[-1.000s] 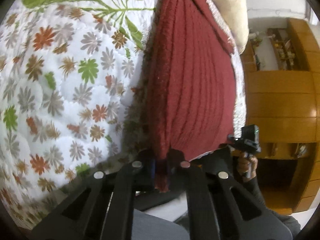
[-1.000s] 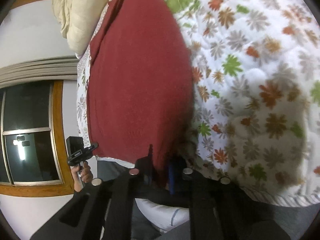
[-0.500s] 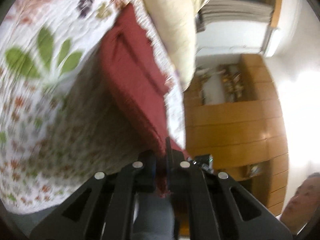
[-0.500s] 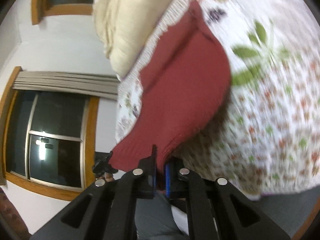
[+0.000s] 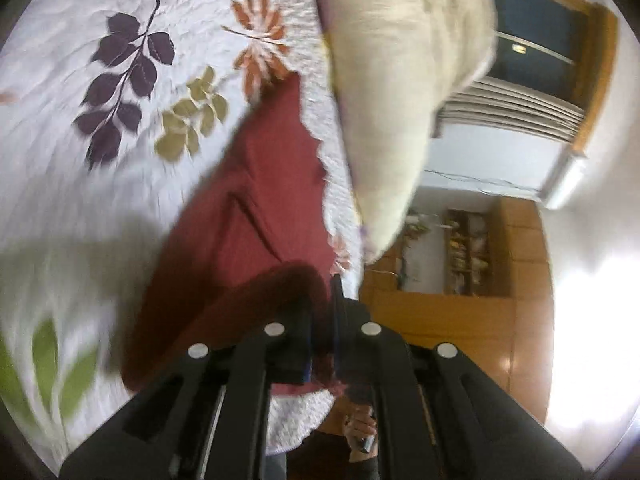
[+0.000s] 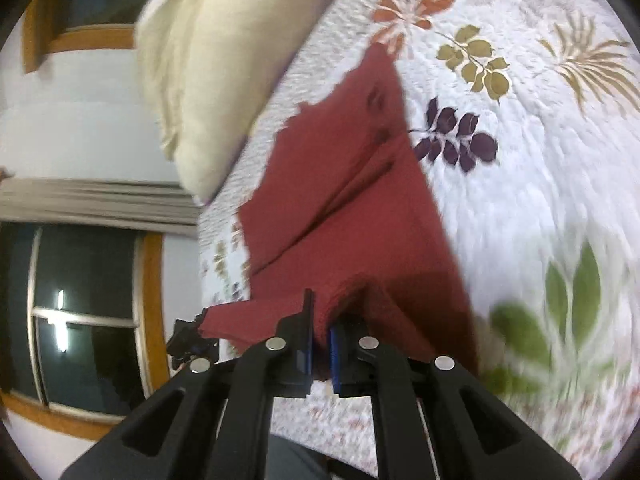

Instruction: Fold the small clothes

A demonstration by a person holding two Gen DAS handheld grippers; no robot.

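The red knit garment (image 5: 256, 216) lies on the bed's quilted floral cover (image 5: 80, 184), along the edge of the bed that borders the cream pillow (image 5: 400, 92). Its far part rests flat on the cover and shows one diagonal crease; its near hem is raised off the cover. You hold that hem at two places. Your left claw (image 5: 322, 340) is clamped on one stretch of the hem, with red fabric bunched between its closed jaws. Your right claw (image 6: 320, 350) is clamped on another stretch, its blue pads (image 6: 334, 354) pressed against the knit from both sides. In the right wrist view the left claw shows as a dark shape at the garment's other near corner, so the hem spans between your two grips.

Progress, as a judgement: the fold appears to be under way and not finished. The lifted hem has not been laid onto the far part of the garment, and no neat doubled edge is visible. What remains is probably to carry the hem over toward the pillow edge, set it down squarely, release, and make any further fold. Both views are blurred toward their margins, so finer detail of the knit cannot be read.

Beyond the bed stand a curtained window (image 6: 96, 316) and wooden cabinets (image 5: 460, 324).
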